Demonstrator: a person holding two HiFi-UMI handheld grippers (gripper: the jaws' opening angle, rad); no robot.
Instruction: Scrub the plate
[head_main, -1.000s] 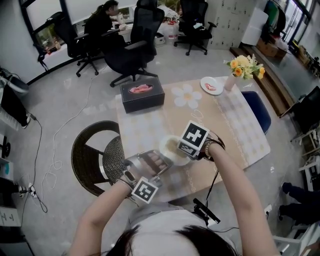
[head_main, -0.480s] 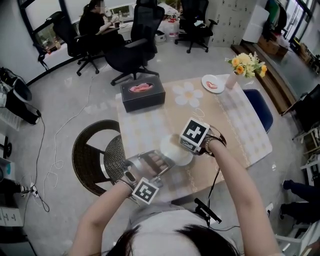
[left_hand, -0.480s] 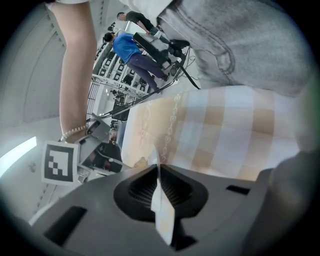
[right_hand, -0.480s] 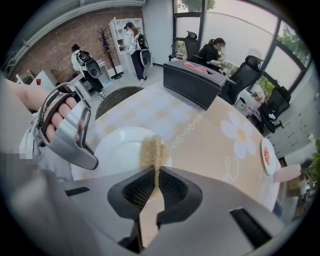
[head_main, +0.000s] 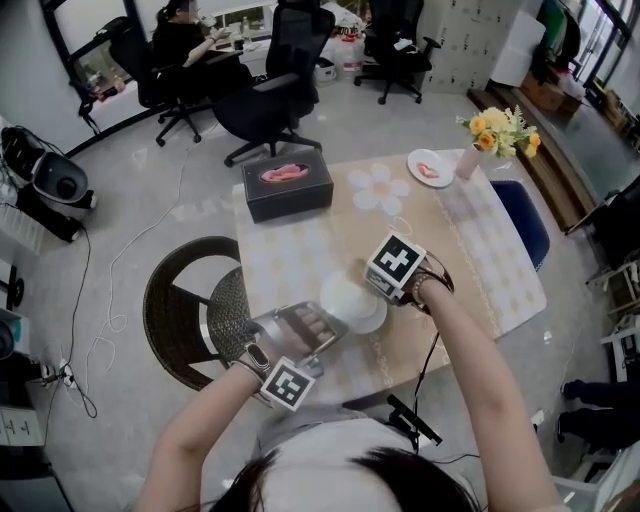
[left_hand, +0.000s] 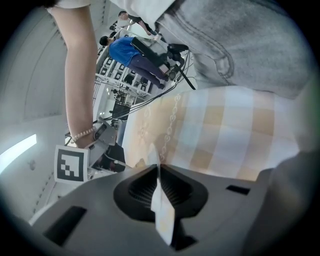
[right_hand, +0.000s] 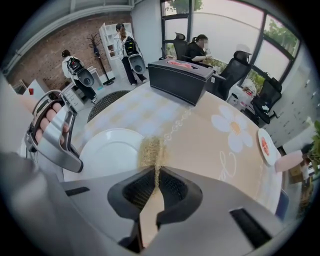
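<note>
Checked tablecloth (head_main: 290, 262), round plate (head_main: 345, 300), bristly scrubber (right_hand: 151, 151).

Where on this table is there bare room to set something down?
The table's right side, nearer than the small plate and vase, is bare. So is the strip between the black box and the white plate. The near edge is crowded: the left gripper clamps that plate and the right gripper holds a scrub pad at its rim.

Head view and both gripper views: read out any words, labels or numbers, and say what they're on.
None can be read.
Marker cubes: square patterns only, no letters.
Tablecloth: cursive print by the daisy, too blurred.
Floor box label, head view's left edge: too small.
</note>
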